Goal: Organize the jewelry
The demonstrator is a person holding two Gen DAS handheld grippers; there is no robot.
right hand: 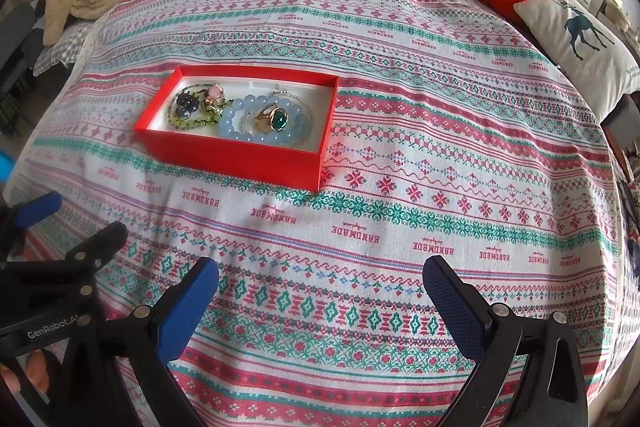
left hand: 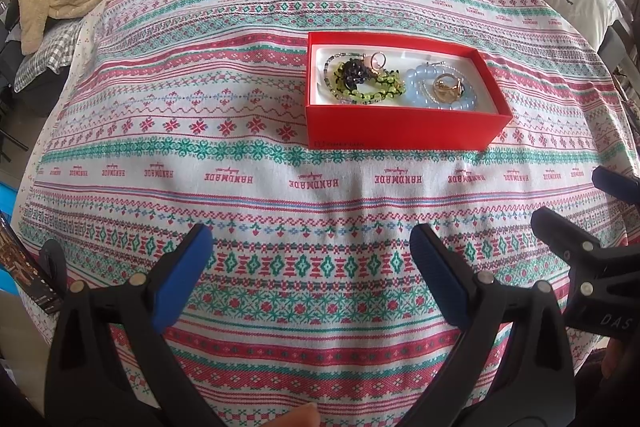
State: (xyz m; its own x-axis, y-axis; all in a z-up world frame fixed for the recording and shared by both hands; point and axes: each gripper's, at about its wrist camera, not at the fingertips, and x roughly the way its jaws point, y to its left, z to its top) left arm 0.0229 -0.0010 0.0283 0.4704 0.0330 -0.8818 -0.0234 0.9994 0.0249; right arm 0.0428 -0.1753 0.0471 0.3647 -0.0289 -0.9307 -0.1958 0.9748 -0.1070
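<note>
Jewelry box on a patterned bed, both grippers spread and empty.
A patterned bedspread (right hand: pixel 400 131) carries an open red box (right hand: pixel 240 151) holding a pale blue bead bracelet (right hand: pixel 236 125), a green bead strand (left hand: pixel 362 93) and a gold ring with a green stone (right hand: pixel 274 119); the left gripper (left hand: pixel 312 263) and right gripper (right hand: pixel 320 291) hover nearer the camera, well apart from it.

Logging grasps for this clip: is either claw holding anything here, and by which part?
Nothing is held. The left claw and right claw are both open above the patterned cloth, short of the red cardboard box.
</note>
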